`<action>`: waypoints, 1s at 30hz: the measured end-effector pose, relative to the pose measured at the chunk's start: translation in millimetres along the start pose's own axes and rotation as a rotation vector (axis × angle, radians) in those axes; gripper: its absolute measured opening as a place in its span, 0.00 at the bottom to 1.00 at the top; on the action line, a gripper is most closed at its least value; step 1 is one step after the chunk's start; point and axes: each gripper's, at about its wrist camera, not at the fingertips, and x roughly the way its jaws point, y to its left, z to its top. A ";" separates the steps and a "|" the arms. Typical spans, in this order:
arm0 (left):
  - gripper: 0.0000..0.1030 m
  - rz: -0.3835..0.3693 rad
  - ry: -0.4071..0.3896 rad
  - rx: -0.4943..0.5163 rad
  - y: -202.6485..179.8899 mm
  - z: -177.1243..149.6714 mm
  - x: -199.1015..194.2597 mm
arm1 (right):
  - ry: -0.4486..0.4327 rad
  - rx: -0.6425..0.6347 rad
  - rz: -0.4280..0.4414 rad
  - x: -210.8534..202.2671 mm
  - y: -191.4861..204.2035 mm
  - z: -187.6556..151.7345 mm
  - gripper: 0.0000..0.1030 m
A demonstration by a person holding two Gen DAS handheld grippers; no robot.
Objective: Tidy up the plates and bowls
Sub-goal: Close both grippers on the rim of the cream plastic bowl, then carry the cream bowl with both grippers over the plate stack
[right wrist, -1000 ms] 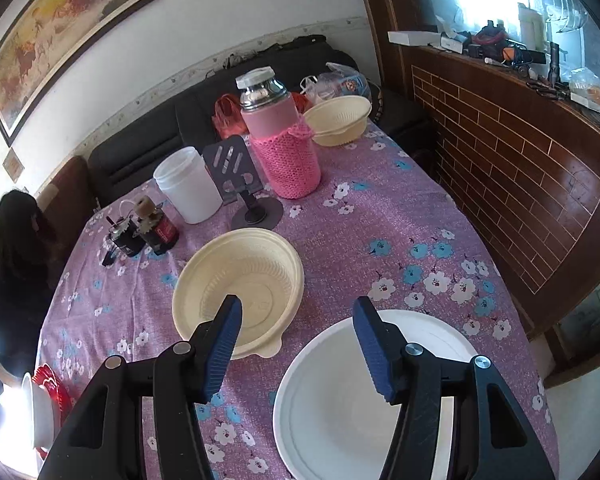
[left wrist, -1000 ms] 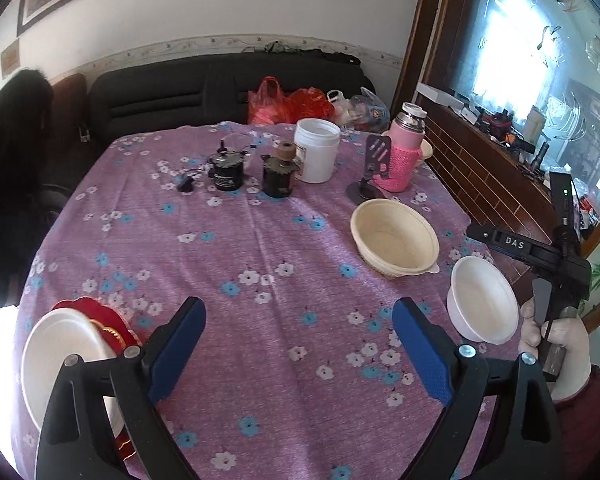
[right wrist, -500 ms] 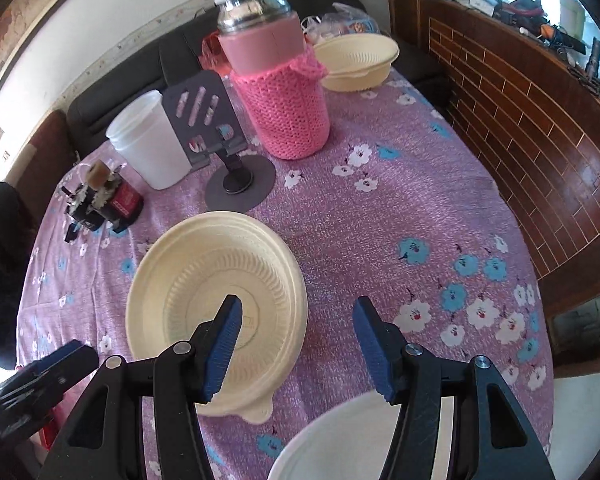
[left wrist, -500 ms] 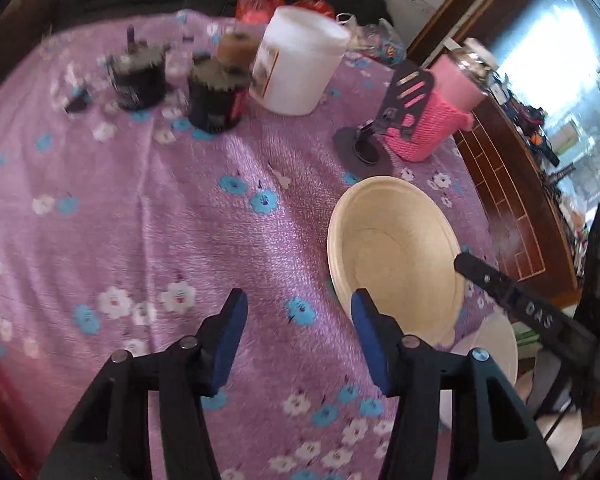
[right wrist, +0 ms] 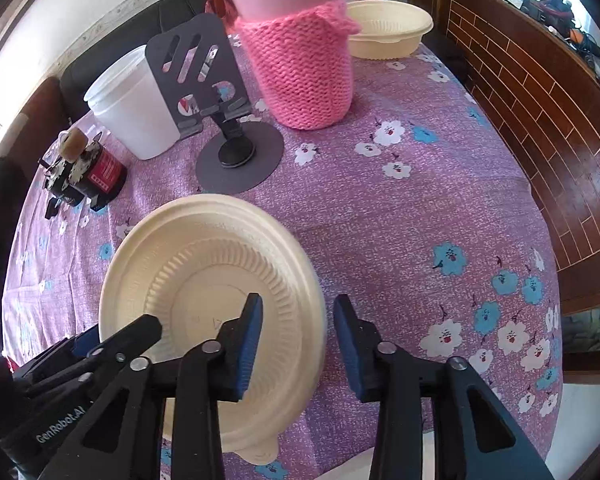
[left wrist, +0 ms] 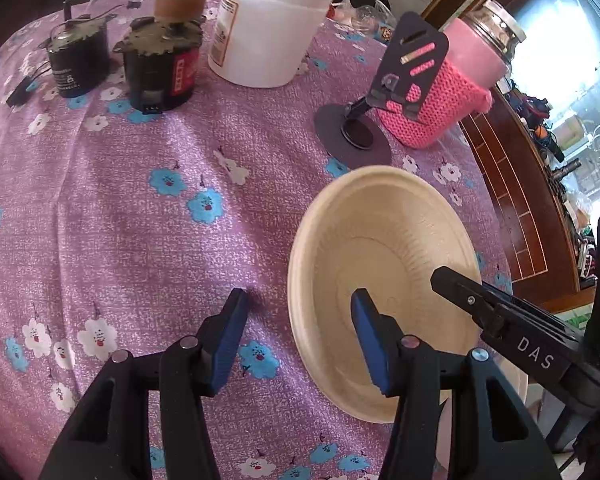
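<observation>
A cream bowl point(left wrist: 384, 264) sits on the purple flowered tablecloth; it also shows in the right wrist view point(right wrist: 204, 264). My left gripper point(left wrist: 300, 320) is open and straddles the bowl's left rim, one finger inside, one outside on the cloth. My right gripper point(right wrist: 298, 328) is open and straddles the bowl's right rim in the same way. A second cream bowl point(right wrist: 388, 30) stands at the far edge behind the pink bottle. A white plate edge point(right wrist: 352, 464) peeks at the bottom.
A pink knitted bottle point(right wrist: 300, 60), a dark phone stand point(right wrist: 224, 120), a white tub point(right wrist: 136, 108) and two small black motors point(left wrist: 120, 64) stand at the back. A brick ledge point(right wrist: 540, 100) borders the table's right edge.
Both grippers moved forward and down to the near cream bowl and now straddle its rim from opposite sides. The left gripper's jaws have narrowed from their wide opening.
</observation>
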 end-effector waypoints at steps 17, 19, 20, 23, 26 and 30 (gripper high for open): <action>0.18 -0.013 -0.066 -0.009 16.0 -45.2 -61.4 | -0.080 -0.051 0.044 -41.2 32.1 -47.2 0.12; 0.18 -0.010 -0.083 -0.013 19.8 -55.3 -73.1 | -0.089 -0.059 0.053 -48.1 39.1 -56.0 0.12; 0.18 -0.007 -0.091 -0.014 20.4 -59.8 -77.2 | -0.091 -0.062 0.058 -51.1 41.5 -60.2 0.12; 0.18 0.012 -0.121 -0.010 21.9 -74.4 -90.3 | -0.102 -0.079 0.069 -59.7 50.2 -75.0 0.12; 0.18 0.040 -0.160 0.000 25.6 -92.1 -108.3 | -0.113 -0.094 0.076 -67.4 59.9 -91.0 0.12; 0.18 0.049 -0.193 -0.011 35.5 -110.5 -127.3 | -0.127 -0.109 0.098 -78.5 72.7 -108.8 0.12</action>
